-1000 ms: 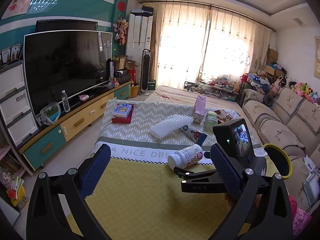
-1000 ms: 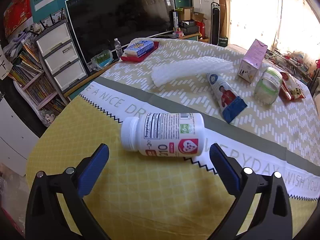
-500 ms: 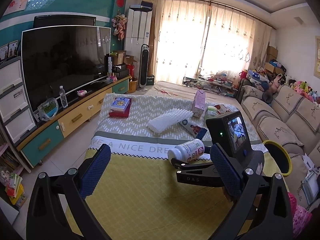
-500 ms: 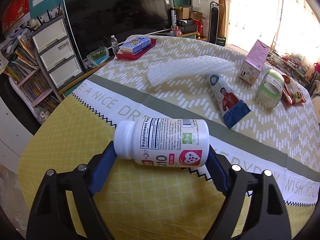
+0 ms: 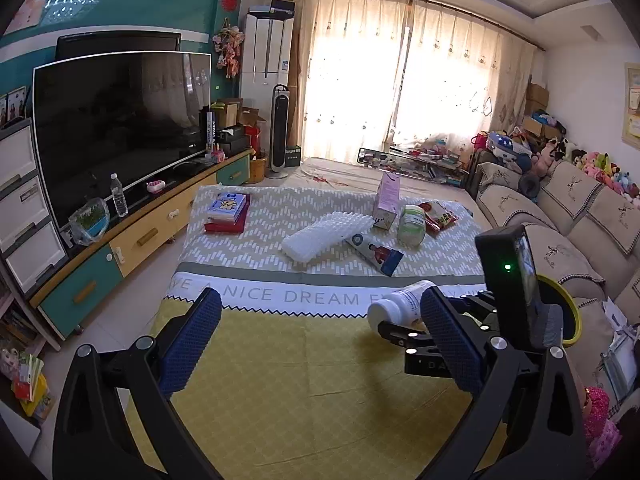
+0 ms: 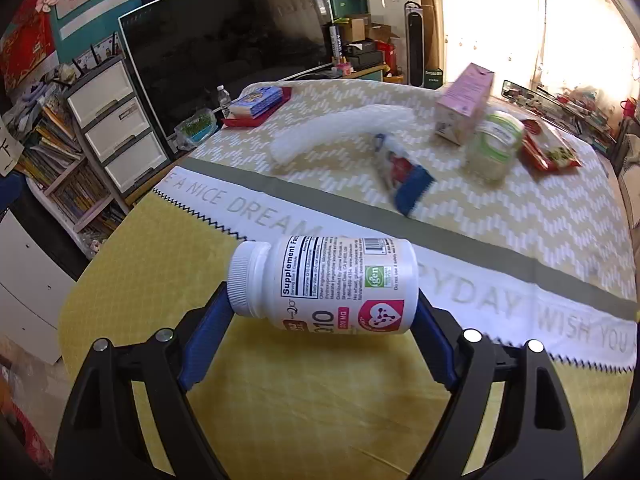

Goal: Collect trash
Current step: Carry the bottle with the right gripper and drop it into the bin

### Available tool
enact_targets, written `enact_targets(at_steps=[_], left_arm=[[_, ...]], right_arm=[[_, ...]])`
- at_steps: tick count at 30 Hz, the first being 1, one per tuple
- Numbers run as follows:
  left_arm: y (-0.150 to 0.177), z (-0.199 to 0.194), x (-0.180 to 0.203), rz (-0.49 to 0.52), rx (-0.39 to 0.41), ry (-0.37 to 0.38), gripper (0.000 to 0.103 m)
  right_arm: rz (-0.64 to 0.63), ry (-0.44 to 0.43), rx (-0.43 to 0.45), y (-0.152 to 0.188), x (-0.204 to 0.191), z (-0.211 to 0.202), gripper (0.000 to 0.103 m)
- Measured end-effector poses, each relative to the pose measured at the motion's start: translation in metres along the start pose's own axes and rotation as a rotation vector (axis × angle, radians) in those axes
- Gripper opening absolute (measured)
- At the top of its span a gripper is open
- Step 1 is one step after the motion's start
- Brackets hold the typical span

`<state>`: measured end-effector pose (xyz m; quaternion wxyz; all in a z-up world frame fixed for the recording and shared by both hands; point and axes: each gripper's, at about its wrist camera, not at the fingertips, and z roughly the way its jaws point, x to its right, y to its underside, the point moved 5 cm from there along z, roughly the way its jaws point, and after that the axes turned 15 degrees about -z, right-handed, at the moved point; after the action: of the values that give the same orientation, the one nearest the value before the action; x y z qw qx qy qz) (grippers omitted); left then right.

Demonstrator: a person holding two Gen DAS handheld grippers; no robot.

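Note:
My right gripper (image 6: pixel 320 312) is shut on a white supplement bottle (image 6: pixel 324 284), held on its side, cap to the left, lifted above the yellow cloth. In the left wrist view the bottle (image 5: pixel 396 306) shows in the right gripper at right. My left gripper (image 5: pixel 320 344) is open and empty over the yellow cloth (image 5: pixel 300 368). Further back lie white foam wrap (image 5: pixel 324 236), a blue tube (image 5: pixel 376 254), a pink carton (image 5: pixel 386 200), a green-lidded jar (image 5: pixel 412 224) and a red snack bag (image 5: pixel 438 214).
Books on a red tray (image 5: pixel 228 212) sit at the table's far left. A TV (image 5: pixel 120 120) on a cabinet stands left, a sofa (image 5: pixel 568 224) right. A yellow-rimmed bin (image 5: pixel 568 312) shows behind the right gripper.
My right gripper closed on the supplement bottle and lifted it off the cloth. The left gripper pulled back a little and stayed open.

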<state>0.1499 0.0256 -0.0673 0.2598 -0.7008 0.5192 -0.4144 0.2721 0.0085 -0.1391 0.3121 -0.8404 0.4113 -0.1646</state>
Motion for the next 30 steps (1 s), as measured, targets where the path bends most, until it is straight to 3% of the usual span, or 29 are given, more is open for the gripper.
enact_targets(at_steps=[8,15,21,30], left_arm=[[0.006,0.011,0.021,0.036,-0.030,0.022,0.098],[0.017,0.026,0.051,0.086,-0.073,0.049,0.098],[0.025,0.041,0.075,0.116,-0.109,0.070,0.098],[0.039,0.069,0.102,0.167,-0.167,0.084,0.098]], right_arm=[[0.110,0.128,0.059,0.046,0.053,-0.056,0.080],[0.338,0.331,0.076,0.115,0.153,-0.115,0.080],[0.475,0.521,0.037,0.171,0.225,-0.150,0.080],[0.576,0.658,-0.036,0.222,0.281,-0.159,0.080]])
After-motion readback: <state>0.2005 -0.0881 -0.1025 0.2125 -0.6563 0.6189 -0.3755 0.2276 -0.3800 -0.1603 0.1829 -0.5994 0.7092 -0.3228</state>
